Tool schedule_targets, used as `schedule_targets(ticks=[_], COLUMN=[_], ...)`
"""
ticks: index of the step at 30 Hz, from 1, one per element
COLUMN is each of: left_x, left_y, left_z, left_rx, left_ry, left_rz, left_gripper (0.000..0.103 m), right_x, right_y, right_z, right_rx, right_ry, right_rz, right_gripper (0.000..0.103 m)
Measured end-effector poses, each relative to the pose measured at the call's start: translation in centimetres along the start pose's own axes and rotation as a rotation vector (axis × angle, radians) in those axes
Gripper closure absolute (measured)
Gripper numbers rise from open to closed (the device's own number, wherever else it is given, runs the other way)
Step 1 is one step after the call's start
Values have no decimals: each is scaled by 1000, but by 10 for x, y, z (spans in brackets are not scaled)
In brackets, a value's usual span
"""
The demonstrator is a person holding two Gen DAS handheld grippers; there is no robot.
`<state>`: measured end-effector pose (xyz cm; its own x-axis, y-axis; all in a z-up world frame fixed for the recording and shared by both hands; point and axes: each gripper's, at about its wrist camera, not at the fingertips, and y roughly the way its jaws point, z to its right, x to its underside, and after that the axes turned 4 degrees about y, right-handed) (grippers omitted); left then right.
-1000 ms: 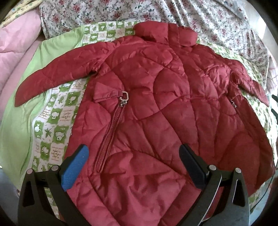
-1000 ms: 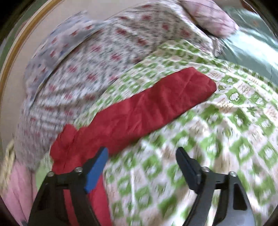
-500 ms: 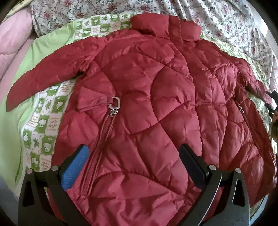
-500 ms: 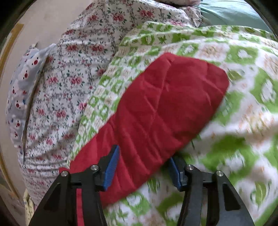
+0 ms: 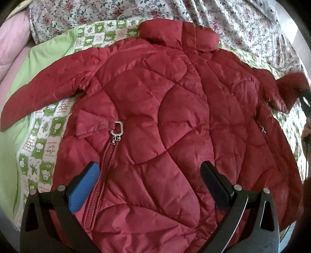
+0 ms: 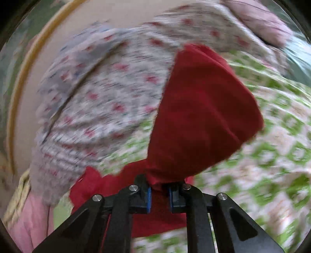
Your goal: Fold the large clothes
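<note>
The right tongs (image 6: 159, 191) are pressed together on the cuff end of the red jacket's right sleeve (image 6: 202, 109), the blue pads pinching a gather of fabric between them; the sleeve balloons up and away from the tips, lifted off the bed, and the whole right wrist view is smeared with motion. The left tongs (image 5: 149, 181) stand spread wide, hovering over the lower front of the red quilted jacket (image 5: 155, 109) with nothing between the fingers, the blue pad (image 5: 83, 186) near the pocket zipper (image 5: 103, 175). A metal zipper pull (image 5: 118, 129) lies at the top of that zipper. The jacket lies flat, front up, collar (image 5: 178, 37) at the far side, its left sleeve (image 5: 44, 93) stretched out flat toward the left edge. At the far right of the left wrist view the raised sleeve end is seen gripped by the dark tips of the right tongs, with part of a hand (image 5: 307, 128) at the edge. Under the jacket spreads a green-and-white checked quilt (image 5: 44, 144) with a plain light green border (image 5: 11, 155). Beyond it, at the far side, lies crumpled bedding with a red floral print (image 5: 243, 23), and a pink cover (image 5: 13, 39) at the far left. In the right wrist view a beige wall (image 6: 120, 13) with a yellowish curved rail (image 6: 23, 75) shows behind the bedding.
</note>
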<state>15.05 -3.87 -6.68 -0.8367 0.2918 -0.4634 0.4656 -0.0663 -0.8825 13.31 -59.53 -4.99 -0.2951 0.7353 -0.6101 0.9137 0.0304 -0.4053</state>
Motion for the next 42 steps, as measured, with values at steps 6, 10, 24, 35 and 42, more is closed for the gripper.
schedule_targets(ticks=[6, 10, 24, 35, 42], left_x=[0, -4, -65, -143, -157], left_y=[-3, -5, 7, 78, 106], left_z=[-12, -23, -79, -117, -97], left_rx=[28, 97, 383, 724, 800], left_ry=[-31, -70, -250, -472, -419], left_rz=[9, 20, 46, -66, -116], left_gripper=[0, 0, 0, 0, 58], right_x=[32, 59, 205, 284, 286], right_y=[23, 40, 136, 138, 139], right_z=[-93, -148, -255, -281, -281], right_rx=[-112, -188, -181, -189, -202], right_ry=[-159, -251, -538, -768, -769], right_rz=[-122, -207, -469, -481, -479], right_gripper=[92, 92, 92, 90, 87])
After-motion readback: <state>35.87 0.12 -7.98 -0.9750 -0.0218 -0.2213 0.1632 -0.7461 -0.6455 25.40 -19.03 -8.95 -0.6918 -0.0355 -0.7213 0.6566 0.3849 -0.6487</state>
